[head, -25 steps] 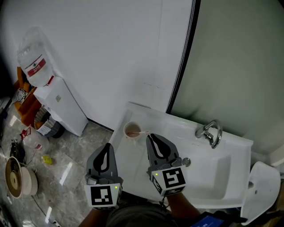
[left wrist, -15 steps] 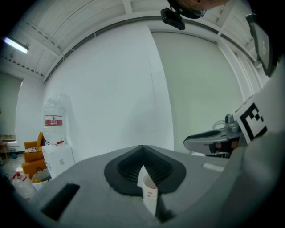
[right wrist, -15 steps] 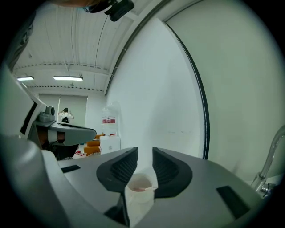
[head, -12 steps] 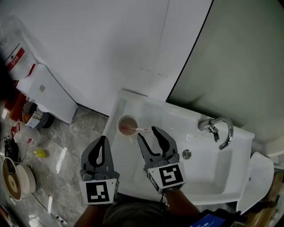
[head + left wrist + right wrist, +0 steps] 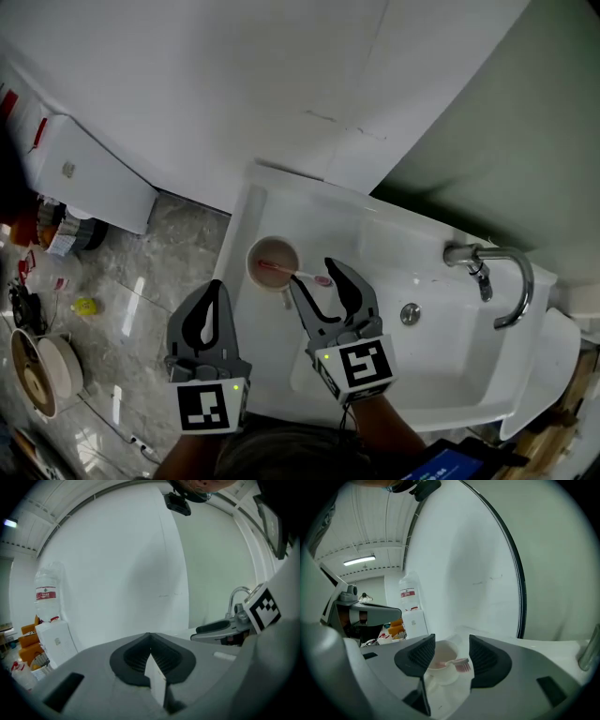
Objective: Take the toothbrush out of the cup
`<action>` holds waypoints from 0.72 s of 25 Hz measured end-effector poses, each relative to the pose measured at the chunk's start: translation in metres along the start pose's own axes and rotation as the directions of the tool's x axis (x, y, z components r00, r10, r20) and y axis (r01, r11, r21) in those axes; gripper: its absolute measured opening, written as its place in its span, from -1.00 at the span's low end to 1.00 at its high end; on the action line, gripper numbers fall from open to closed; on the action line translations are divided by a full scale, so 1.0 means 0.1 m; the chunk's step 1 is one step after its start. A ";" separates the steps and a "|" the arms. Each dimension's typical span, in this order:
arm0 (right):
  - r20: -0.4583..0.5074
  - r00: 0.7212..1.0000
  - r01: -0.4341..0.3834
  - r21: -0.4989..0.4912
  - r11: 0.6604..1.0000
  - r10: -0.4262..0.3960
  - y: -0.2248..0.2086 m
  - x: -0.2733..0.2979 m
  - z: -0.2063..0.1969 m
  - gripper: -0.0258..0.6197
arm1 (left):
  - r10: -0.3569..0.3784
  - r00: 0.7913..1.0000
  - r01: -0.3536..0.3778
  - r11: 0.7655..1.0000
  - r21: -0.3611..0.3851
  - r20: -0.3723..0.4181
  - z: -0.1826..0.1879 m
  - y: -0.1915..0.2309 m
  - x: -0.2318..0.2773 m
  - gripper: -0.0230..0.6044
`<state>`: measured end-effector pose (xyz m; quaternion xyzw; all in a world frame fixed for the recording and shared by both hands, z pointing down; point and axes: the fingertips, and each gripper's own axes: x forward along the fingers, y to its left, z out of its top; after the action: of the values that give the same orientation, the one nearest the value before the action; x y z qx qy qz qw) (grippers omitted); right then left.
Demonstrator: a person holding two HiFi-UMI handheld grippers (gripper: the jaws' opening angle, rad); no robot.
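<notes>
A pale cup (image 5: 274,262) stands on the left ledge of the white sink (image 5: 450,375). A toothbrush (image 5: 302,275) leans out of it, its pink bristle head (image 5: 323,279) over the rim to the right. My right gripper (image 5: 315,275) is just in front of the cup. Its jaws are opening wide, with the brush head between them and untouched. In the right gripper view the cup (image 5: 439,665) and brush head (image 5: 462,664) sit between the pads of the right gripper (image 5: 452,652). My left gripper (image 5: 216,287) is shut and empty, left of the sink edge; its pads (image 5: 150,641) meet.
A chrome faucet (image 5: 499,272) and a drain (image 5: 410,313) lie to the right in the basin. The white wall rises right behind the sink. A white water-dispenser cabinet (image 5: 84,173) and clutter (image 5: 42,361) stand on the marble floor at left.
Both grippers have sunk toward the sink ledge and come closer to the cup. The right jaws went from shut to wide open round the brush head. The left stayed shut.
</notes>
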<state>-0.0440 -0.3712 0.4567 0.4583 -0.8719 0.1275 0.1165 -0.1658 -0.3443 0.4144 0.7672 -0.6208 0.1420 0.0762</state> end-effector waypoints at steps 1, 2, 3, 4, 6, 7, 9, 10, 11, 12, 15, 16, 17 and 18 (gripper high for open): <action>-0.008 1.000 -0.003 0.009 1.000 0.003 -0.01 0.04 -0.05 -0.29 | -0.003 1.000 0.003 1.000 0.000 -0.009 -0.04 0.01 0.04 -0.89; -0.016 1.000 -0.004 0.019 1.000 0.005 -0.02 0.09 -0.10 -0.29 | -0.006 1.000 0.006 1.000 0.000 -0.017 -0.08 0.02 0.08 -0.89; -0.026 1.000 -0.005 0.030 1.000 0.006 -0.03 0.12 -0.15 -0.30 | -0.009 1.000 0.009 1.000 0.000 -0.025 -0.11 0.03 0.12 -0.89; -0.037 0.999 -0.005 0.042 0.999 0.007 -0.04 0.15 -0.20 -0.29 | -0.012 0.999 0.012 1.000 -0.002 -0.033 -0.15 0.04 0.16 -0.89; -0.053 0.999 -0.008 0.069 0.998 0.012 -0.05 0.20 -0.30 -0.29 | -0.017 0.998 0.016 1.000 -0.005 -0.055 -0.22 0.05 0.21 -0.89; -0.060 0.998 -0.013 0.081 0.997 0.018 -0.05 0.22 -0.34 -0.30 | -0.019 0.998 0.019 1.000 -0.006 -0.065 -0.26 0.06 0.23 -0.89; -0.074 0.997 -0.022 0.102 0.995 0.030 -0.04 0.25 -0.42 -0.30 | -0.026 0.997 0.025 1.000 -0.005 -0.079 -0.32 0.06 0.27 -0.89; -0.079 0.996 -0.028 0.109 0.994 0.037 -0.04 0.27 -0.45 -0.30 | -0.028 0.996 0.028 1.000 -0.004 -0.084 -0.34 0.05 0.30 -0.89; -0.083 0.996 -0.033 0.113 0.993 0.043 -0.04 0.28 -0.47 -0.30 | -0.031 0.996 0.030 1.000 -0.004 -0.088 -0.36 0.05 0.32 -0.89; -0.085 0.995 -0.038 0.118 0.992 0.048 -0.04 0.29 -0.49 -0.30 | -0.032 0.995 0.032 0.999 -0.004 -0.093 -0.38 0.05 0.34 -0.89; -0.082 0.995 -0.048 0.130 0.990 0.059 -0.03 0.31 -0.52 -0.30 | -0.036 0.994 0.036 0.999 -0.004 -0.102 -0.41 0.04 0.37 -0.89; -0.081 0.995 -0.051 0.131 0.990 0.061 -0.02 0.31 -0.52 -0.31 | -0.037 0.994 0.037 0.999 -0.004 -0.102 -0.41 0.04 0.38 -0.89; -0.079 0.995 -0.052 0.130 0.990 0.063 -0.01 0.31 -0.51 -0.33 | -0.038 0.994 0.038 0.999 -0.003 -0.101 -0.41 0.03 0.38 -0.89; -0.078 0.995 -0.053 0.131 0.990 0.063 -0.01 0.31 -0.51 -0.35 | -0.039 0.994 0.039 0.999 -0.002 -0.099 -0.40 0.03 0.38 -0.89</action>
<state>-0.0562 -0.3786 0.5147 0.4337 -0.8693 0.2053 0.1186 -0.1665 -0.3685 0.4644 0.7713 -0.6010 0.1785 0.1096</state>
